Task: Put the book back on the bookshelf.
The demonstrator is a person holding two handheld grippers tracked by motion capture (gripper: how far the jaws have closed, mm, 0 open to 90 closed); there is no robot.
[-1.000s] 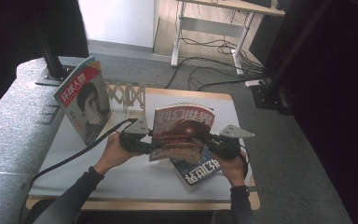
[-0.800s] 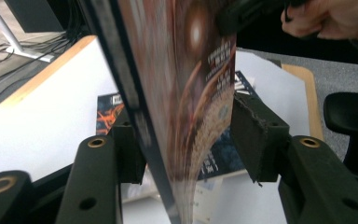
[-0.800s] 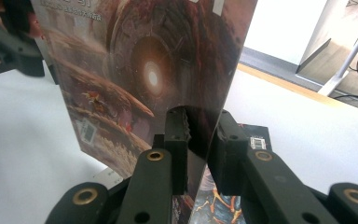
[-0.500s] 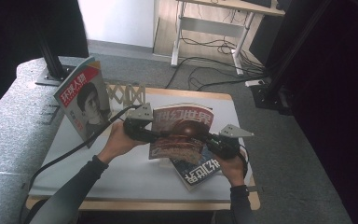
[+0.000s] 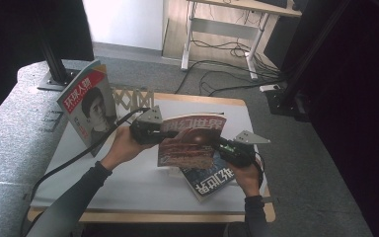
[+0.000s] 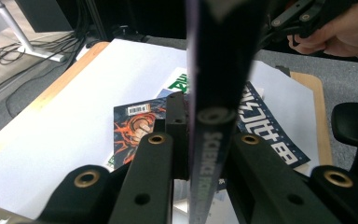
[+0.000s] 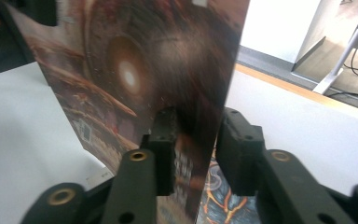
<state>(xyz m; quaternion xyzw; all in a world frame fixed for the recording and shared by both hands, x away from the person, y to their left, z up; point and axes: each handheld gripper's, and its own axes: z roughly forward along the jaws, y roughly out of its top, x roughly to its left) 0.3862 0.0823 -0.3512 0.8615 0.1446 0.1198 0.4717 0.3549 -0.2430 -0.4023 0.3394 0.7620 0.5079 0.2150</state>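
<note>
Clamping the spine edge of an upright magazine [image 6: 213,154], the left gripper [image 6: 205,140] has its two black jaws pressed against either side of it; the spine lettering reads "SCIENCE FIC…" between them. In the high view the same left gripper [image 5: 145,131] sits at the magazine's [image 5: 190,140] left edge, held by the person's left hand [image 5: 123,148], its cable trailing back toward the near table edge. The right gripper [image 7: 193,140] has the opposite edge of the magazine [image 7: 144,74] between its jaws: one jaw lies against the reddish cover, the other against the back, so it is closed on the magazine as well. From above, the right gripper [image 5: 232,148] sits at the magazine's right edge, with the right hand [image 5: 246,177] behind it.

Below and just beyond the held magazine, a few more magazines [image 5: 209,180] lie flat in a loose stack on the white table top [image 5: 128,182]. Well off to the left gripper's far side, another magazine with a portrait cover [image 5: 89,106] stands upright, and a small wooden rack [image 5: 133,96] stands just beside it.
</note>
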